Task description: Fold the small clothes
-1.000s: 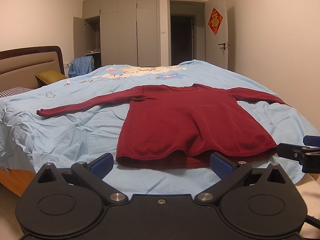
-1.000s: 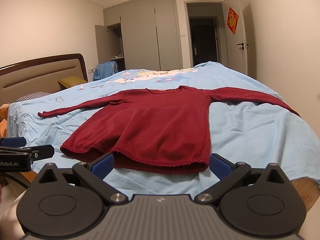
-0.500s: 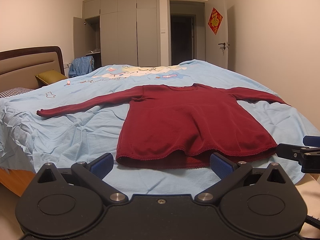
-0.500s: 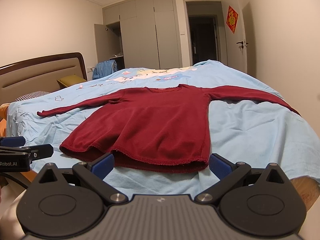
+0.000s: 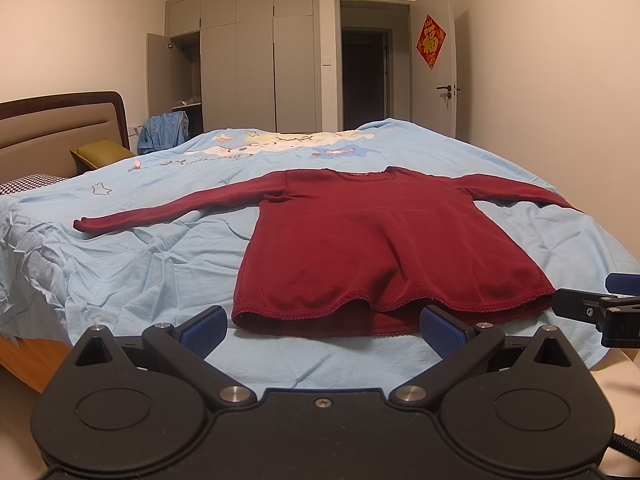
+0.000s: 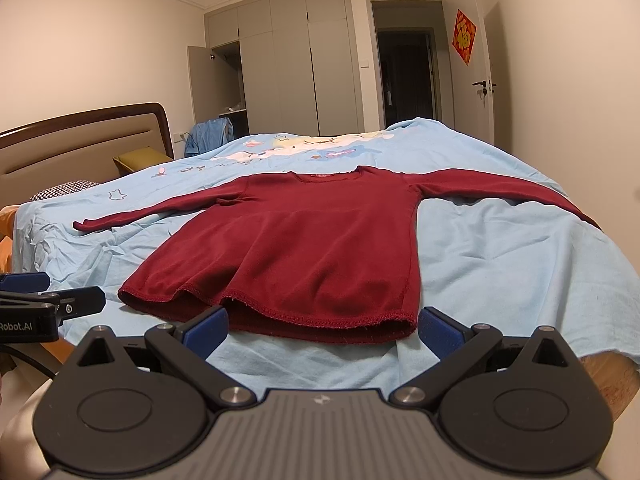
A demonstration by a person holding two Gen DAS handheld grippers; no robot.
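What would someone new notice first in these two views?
A dark red long-sleeved top lies flat, sleeves spread, on the light blue bedsheet, hem toward the cameras. Both tools, left tool and right tool, hover open just short of the hem.

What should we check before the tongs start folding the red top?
1. Red top lies flat and face up on the blue sheet: ok.
2. Both sleeves spread out sideways: ok.
3. Left tongs open and empty, near the hem: ok.
4. Right tongs open and empty, near the hem: ok.
5. Hem smooth: not ok, it ripples and lifts in the middle.
6. Right sleeve's cuff fully on the bed: cannot tell, it reaches the bed's edge.
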